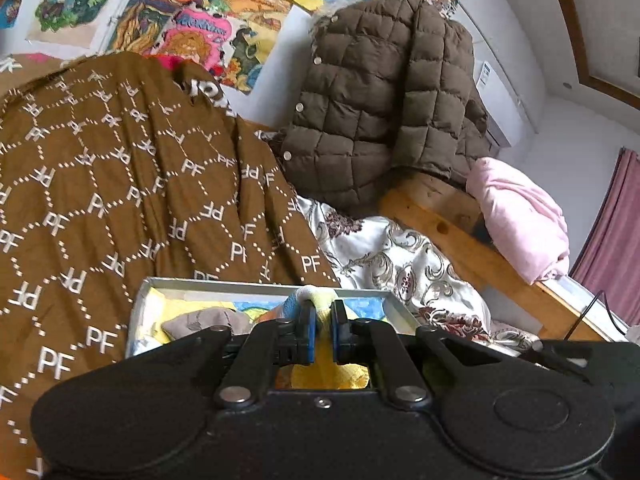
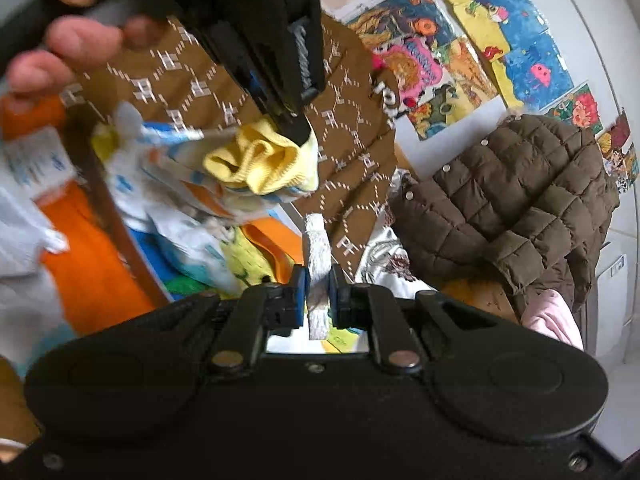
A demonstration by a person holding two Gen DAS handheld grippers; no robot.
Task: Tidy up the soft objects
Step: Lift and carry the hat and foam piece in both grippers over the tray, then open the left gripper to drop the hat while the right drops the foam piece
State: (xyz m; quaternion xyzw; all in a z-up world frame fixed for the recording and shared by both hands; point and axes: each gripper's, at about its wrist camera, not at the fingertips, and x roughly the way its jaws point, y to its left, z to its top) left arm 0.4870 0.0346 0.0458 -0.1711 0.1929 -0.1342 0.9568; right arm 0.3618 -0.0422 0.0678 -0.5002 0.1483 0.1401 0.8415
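My left gripper (image 1: pixel 322 309) is shut on a small yellow, white and blue sock (image 1: pixel 310 294), held just above a silver-rimmed tray (image 1: pixel 224 285). A grey-brown cloth (image 1: pixel 204 320) lies in that tray. In the right wrist view the same left gripper (image 2: pixel 298 132) comes in from the top, with the yellow sock (image 2: pixel 262 160) bunched and hanging from its tips. My right gripper (image 2: pixel 318 276) is shut on a narrow white textured strip of cloth (image 2: pixel 317 240), which stands up between its blue pads. A person's hand (image 2: pixel 68 48) shows blurred at the top left.
A brown blanket printed with PF letters (image 1: pixel 120 184) covers the bed, with a white floral sheet (image 1: pixel 392 256) beside it. A brown quilted jacket (image 1: pixel 384 92) hangs on the wooden rail (image 1: pixel 448 228), next to a pink folded cloth (image 1: pixel 520 216). White and blue packets (image 2: pixel 168 184) lie over an orange surface (image 2: pixel 88 272).
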